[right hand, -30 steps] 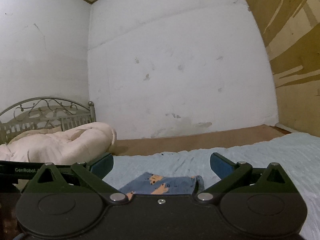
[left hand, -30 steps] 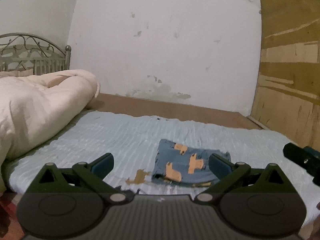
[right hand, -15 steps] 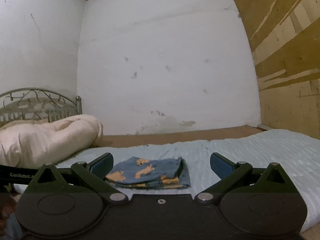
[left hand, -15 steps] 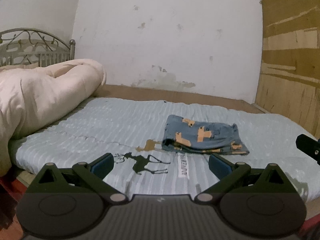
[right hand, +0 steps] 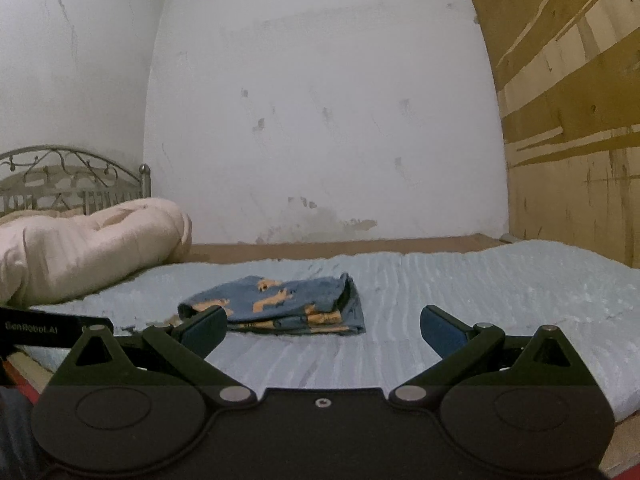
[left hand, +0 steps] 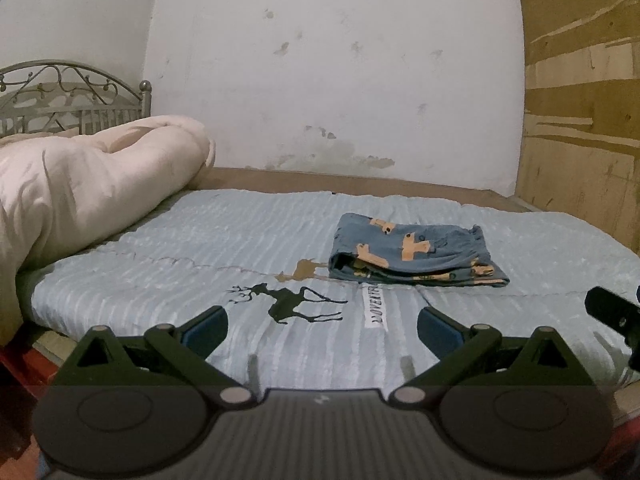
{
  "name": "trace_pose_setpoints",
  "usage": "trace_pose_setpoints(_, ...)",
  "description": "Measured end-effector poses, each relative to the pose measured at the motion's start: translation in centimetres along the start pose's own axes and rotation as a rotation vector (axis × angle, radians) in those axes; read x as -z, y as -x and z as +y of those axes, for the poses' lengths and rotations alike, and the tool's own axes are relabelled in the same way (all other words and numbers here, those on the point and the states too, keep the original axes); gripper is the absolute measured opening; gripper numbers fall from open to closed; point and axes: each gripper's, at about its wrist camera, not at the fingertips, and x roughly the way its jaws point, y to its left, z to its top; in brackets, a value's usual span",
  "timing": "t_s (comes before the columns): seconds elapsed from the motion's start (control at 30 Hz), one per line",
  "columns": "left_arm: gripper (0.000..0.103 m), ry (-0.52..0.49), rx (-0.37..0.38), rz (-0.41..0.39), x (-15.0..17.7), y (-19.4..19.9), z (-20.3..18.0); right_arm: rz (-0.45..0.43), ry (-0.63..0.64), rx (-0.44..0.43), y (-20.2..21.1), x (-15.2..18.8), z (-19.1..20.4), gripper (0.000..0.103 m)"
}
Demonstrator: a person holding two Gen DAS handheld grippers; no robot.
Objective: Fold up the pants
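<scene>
Blue pants (left hand: 412, 254) with orange animal prints lie folded into a small flat stack on the pale blue bedsheet (left hand: 200, 248). The right wrist view shows the same pants (right hand: 280, 304) just beyond the fingers. My left gripper (left hand: 322, 330) is open, held back from the stack near the bed's front edge, nothing between its fingers. My right gripper (right hand: 322, 328) is also open and empty, low over the sheet in front of the pants. The right gripper's tip (left hand: 612, 314) shows at the right edge of the left wrist view.
A bulky cream duvet (left hand: 80, 184) is heaped at the left, against a metal headboard (left hand: 72, 92). A white wall (left hand: 340, 80) stands behind the bed, a plywood panel (left hand: 580, 120) on the right. The sheet carries a printed deer (left hand: 288, 302).
Both grippers have pulled back toward the front of the bed and lowered, so the folded pants now lie farther ahead. The pants have not moved.
</scene>
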Motion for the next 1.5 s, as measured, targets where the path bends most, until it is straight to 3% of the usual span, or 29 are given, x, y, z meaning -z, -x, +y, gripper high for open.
trace_pose_setpoints(0.43, 0.103, -0.023, -0.006, 0.044, 1.2, -1.2, -0.3, 0.052, -0.018, 0.019, -1.6, 1.6, -0.6, 0.102)
trace_pose_setpoints(1.5, 0.103, -0.026, -0.006, 0.052, 1.3, -1.3, -0.4, 0.053, -0.021, 0.018, -1.7, 1.8, -0.8, 0.102)
